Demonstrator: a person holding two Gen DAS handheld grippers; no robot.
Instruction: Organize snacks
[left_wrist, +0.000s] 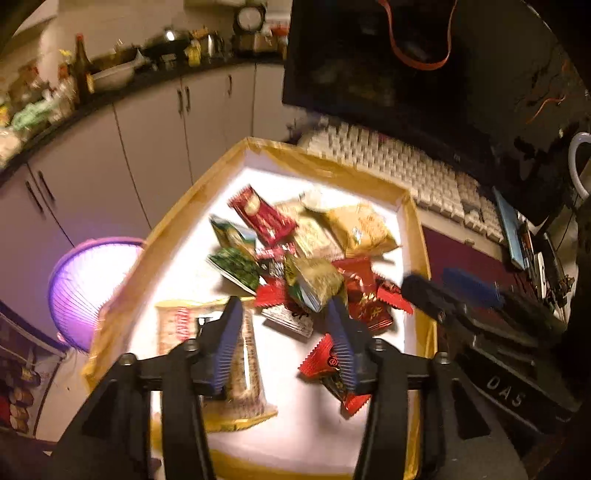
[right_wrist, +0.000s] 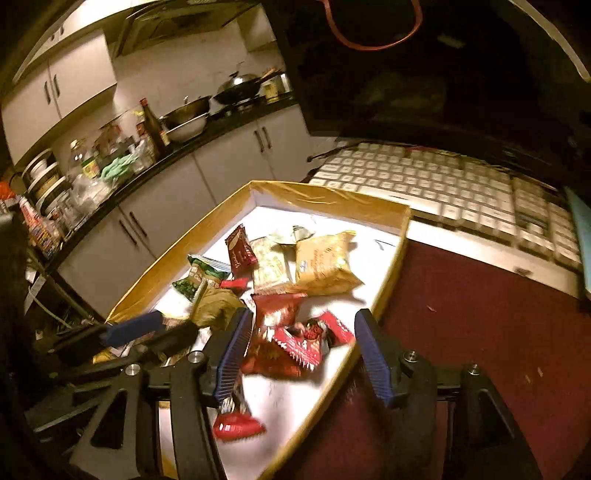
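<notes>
A shallow white box with a yellow taped rim (left_wrist: 207, 181) (right_wrist: 328, 197) holds a heap of snack packets: red ones (left_wrist: 260, 216) (right_wrist: 284, 343), a green one (left_wrist: 236, 264) (right_wrist: 197, 277), a yellow bag (left_wrist: 364, 227) (right_wrist: 325, 260) and a long cracker pack (left_wrist: 177, 323). My left gripper (left_wrist: 286, 310) is open and empty above the near part of the heap. My right gripper (right_wrist: 303, 325) is open and empty over the box's right side, above red packets. The right gripper also shows in the left wrist view (left_wrist: 439, 284), and the left gripper in the right wrist view (right_wrist: 147, 328).
A white keyboard (left_wrist: 399, 162) (right_wrist: 443, 184) lies behind the box under a dark monitor (left_wrist: 406, 66). A dark red mat (right_wrist: 480, 314) lies to the right. A purple basket (left_wrist: 88, 284) sits left of the box. Kitchen cabinets and a cluttered counter (right_wrist: 122, 162) stand behind.
</notes>
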